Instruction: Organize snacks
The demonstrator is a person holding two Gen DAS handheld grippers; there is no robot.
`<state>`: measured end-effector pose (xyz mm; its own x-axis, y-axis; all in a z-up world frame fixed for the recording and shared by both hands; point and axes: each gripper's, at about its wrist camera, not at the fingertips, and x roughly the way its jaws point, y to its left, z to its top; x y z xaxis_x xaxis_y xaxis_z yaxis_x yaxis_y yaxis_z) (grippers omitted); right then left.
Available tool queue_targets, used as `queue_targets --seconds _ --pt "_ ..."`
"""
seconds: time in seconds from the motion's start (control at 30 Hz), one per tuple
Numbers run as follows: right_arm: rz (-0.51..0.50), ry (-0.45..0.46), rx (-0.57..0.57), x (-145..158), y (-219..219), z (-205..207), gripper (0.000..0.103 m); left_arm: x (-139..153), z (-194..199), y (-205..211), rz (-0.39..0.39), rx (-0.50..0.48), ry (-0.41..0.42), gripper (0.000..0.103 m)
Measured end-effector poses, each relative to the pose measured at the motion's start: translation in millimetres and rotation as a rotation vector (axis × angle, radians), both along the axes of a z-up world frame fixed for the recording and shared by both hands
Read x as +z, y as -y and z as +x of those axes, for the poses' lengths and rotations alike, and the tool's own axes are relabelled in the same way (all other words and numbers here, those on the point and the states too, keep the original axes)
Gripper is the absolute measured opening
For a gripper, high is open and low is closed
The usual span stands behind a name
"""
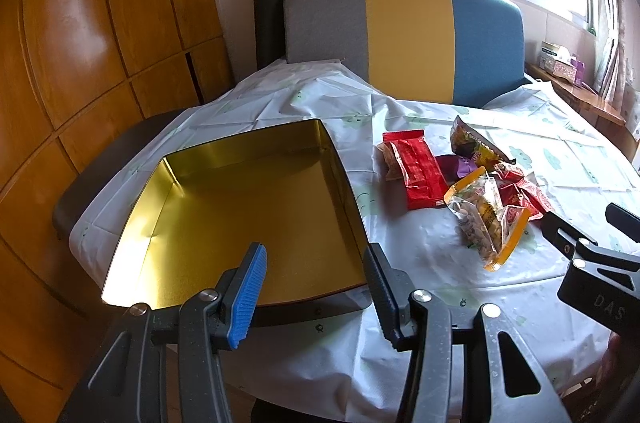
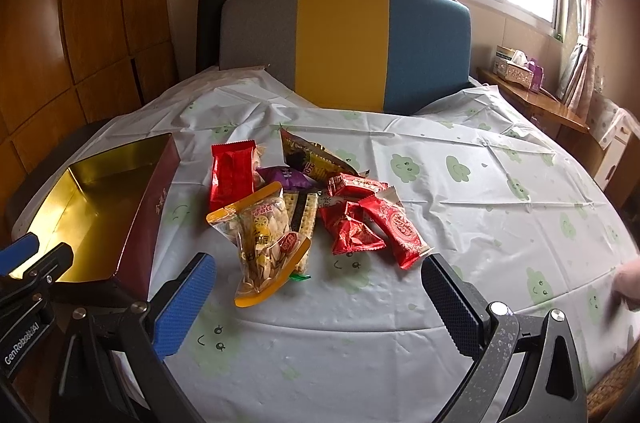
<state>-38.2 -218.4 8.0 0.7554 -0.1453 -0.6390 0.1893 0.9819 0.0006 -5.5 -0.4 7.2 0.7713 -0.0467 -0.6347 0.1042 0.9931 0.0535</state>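
Landmark: the gold-lined tin box (image 1: 240, 211), lid off and with nothing inside, on the table (image 2: 460, 223) under a white cloud-print cloth.
Snacks: a loose pile (image 2: 304, 207) lies to the right of the box, apart from it, none inside yet.
Nearest packet: the clear seed bag with orange ends (image 2: 264, 243) lies at the front of the pile, on the box's side, tilted and partly over a cracker pack (image 2: 304, 219).
Other packets: a long red wrapper (image 2: 232, 175) sits closest to the box's far right corner; smaller red packets (image 2: 372, 223) lie on the pile's far side from the box.
Left claw (image 1: 316, 287): fingers apart, holding nothing, hanging over the box's near right corner.
Right claw (image 2: 320, 299): fingers spread wide, holding nothing, right of the box and just in front of the seed bag.
Stage: judged as the start, with the first pick not yet made.
Risk, grip: the glossy, puffy seed bag may slide out if pinched at its slack middle.
Risk, neighbours: overlapping packets may drag along and scatter further from the box.
Risk, box: the left claw so near the rim could knock the light tin or snag the cloth and shift everything.
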Motion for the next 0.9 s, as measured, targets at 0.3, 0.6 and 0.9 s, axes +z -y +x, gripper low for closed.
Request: queue_targets --seconds 0.3,0.6,0.9 --pt "0.006 0.009 -0.021 4 12 3 0.103 0 2 6 -0.016 -0.061 -0.032 0.051" --pt "0.061 0.012 -0.097 16 67 17 0.103 -4 9 24 -0.14 -0.226 -0.112 0.061" --pt "0.092 -0.103 -0.052 14 134 53 0.103 -11 40 62 -0.216 -0.357 -0.304 0.059"
